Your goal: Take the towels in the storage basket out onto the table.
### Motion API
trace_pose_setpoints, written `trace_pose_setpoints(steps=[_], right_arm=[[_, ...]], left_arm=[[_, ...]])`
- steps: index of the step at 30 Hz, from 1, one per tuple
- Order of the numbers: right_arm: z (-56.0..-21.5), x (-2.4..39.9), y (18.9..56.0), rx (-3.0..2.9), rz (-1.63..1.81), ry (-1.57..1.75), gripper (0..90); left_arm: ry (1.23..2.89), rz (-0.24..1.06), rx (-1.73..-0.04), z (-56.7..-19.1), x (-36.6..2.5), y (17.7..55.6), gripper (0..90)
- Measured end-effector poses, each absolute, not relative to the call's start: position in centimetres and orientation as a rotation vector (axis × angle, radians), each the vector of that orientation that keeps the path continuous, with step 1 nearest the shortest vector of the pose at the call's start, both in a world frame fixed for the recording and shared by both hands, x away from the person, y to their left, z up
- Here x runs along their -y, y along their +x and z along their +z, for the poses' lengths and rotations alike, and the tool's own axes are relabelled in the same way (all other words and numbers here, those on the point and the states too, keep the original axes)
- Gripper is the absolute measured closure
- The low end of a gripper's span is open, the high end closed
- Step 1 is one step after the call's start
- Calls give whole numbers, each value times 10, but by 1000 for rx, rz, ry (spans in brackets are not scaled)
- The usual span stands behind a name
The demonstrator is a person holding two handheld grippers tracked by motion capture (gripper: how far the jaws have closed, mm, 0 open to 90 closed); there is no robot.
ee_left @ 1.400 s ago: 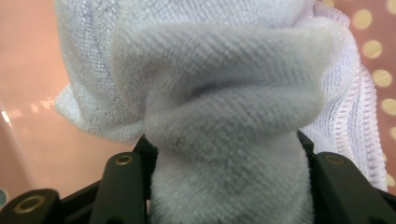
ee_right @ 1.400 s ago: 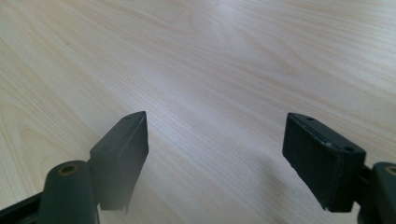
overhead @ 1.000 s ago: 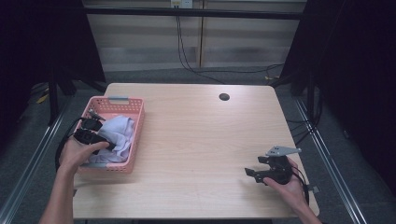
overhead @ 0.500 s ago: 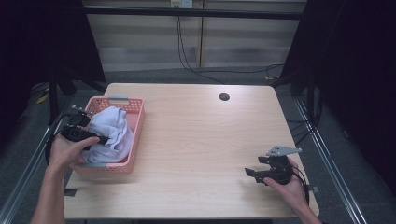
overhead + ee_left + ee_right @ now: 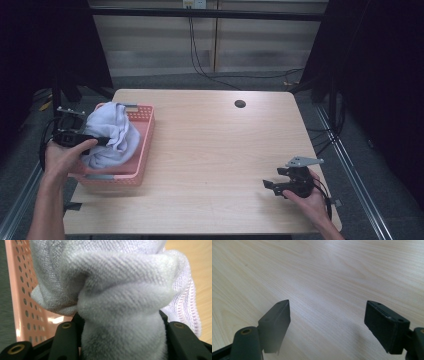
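Right now my left hand-held gripper [image 5: 100,141] has its black jaws clamped on a thick bunched fold of the pale lavender-grey terry cloth towel [image 5: 111,135]. In the left gripper view the towel [image 5: 120,297] bulges out between the two jaws, which stand about half apart with the fabric packed tight between them. From the high view I see the towel raised in a soft heap above the pink perforated plastic basket [image 5: 142,145], its lower folds trailing down inside the basket, which sits near the left edge of the light wooden table [image 5: 215,150]. The basket's holed pink wall [image 5: 22,295] shows just behind the cloth in the left gripper view, with a strip of the table at the far right.

My right hand-held gripper [image 5: 272,186] rests low over the table near the front right corner, well apart from the basket. In the right gripper view its jaws [image 5: 327,325] stand wide, with nothing between them but bare wood grain [image 5: 324,270].

A small dark round hole [image 5: 240,104] sits in the table toward the far edge.
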State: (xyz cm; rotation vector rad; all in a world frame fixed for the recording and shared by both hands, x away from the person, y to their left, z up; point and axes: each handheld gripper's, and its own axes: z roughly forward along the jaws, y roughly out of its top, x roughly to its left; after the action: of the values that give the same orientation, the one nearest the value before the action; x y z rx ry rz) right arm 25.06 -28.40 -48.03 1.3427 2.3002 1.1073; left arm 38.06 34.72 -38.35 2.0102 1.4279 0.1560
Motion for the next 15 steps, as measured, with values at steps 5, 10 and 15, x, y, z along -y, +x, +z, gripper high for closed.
trace_pose_setpoints(steps=[5,10,15], right_arm=[[-480,285,249,-2302,1110,1340,213],[-480,286,249,-2298,1112,1341,213],[-481,286,250,-2305,1115,1348,214]], left_arm=[[1997,177,-1418,-379,-351,377,493],[1972,191,-1393,-365,-353,373,491],[1981,222,-1358,-349,-347,371,489]])
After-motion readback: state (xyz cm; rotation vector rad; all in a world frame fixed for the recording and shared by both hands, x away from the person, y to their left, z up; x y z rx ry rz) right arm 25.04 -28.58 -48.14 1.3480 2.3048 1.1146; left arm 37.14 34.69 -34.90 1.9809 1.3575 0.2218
